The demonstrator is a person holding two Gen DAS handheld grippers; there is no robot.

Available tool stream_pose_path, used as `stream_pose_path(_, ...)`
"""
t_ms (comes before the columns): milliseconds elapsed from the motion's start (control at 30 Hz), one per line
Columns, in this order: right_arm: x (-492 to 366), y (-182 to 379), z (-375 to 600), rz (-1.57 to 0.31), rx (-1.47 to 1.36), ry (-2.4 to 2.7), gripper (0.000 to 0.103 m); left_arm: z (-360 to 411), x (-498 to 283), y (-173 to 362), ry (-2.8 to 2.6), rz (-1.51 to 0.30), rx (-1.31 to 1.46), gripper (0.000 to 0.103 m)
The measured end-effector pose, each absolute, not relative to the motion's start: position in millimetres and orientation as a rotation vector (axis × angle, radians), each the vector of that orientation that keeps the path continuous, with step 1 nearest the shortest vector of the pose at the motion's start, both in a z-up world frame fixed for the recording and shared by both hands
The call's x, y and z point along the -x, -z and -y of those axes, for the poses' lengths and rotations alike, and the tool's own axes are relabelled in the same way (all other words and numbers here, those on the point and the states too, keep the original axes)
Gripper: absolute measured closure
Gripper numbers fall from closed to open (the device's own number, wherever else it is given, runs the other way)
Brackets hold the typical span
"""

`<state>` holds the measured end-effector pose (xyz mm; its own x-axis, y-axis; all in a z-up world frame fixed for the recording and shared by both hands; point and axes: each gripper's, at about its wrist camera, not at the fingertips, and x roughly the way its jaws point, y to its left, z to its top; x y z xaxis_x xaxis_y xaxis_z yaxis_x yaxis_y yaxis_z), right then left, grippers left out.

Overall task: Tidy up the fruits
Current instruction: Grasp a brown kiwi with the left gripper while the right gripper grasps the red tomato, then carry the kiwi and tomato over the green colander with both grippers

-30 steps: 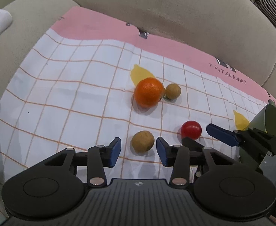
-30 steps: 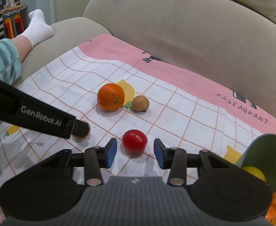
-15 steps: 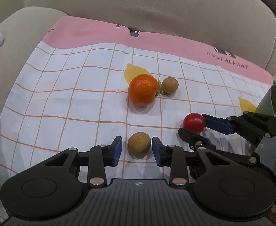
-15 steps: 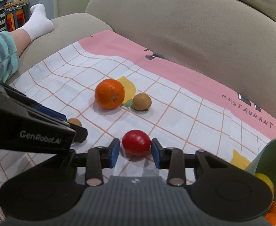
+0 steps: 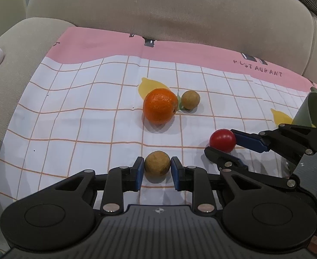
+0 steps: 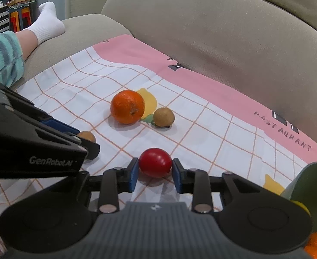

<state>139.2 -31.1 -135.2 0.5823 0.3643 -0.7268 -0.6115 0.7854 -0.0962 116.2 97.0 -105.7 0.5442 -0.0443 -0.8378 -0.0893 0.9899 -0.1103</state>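
Left wrist view: the left gripper (image 5: 157,169) has just been closing and is now clamping its blue pads on the near brown fruit (image 5: 157,166), which is sitting on the checked cloth (image 5: 72,129). The round fruit is likely to squirt out if the lift is jerky. At two o'clock from it, the right gripper (image 5: 225,145) is pinching the red fruit (image 5: 222,140); the two tools are working close together and could knock.

Right wrist view: the right gripper's pads have just been closing and are pressing the red fruit's sides. The green bowl (image 6: 309,179) is waiting at four o'clock; the orange (image 6: 127,106) and far brown fruit (image 6: 164,117) are lying at eleven and twelve o'clock, untouched.
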Motion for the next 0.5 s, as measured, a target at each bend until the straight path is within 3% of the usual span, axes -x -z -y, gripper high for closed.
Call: stream_pose_path(500, -109, 100, 44, -0.726, 0.355, -0.586, 0.074, -91, -100, 83, 0.023, -0.959, 0.196, 0.074)
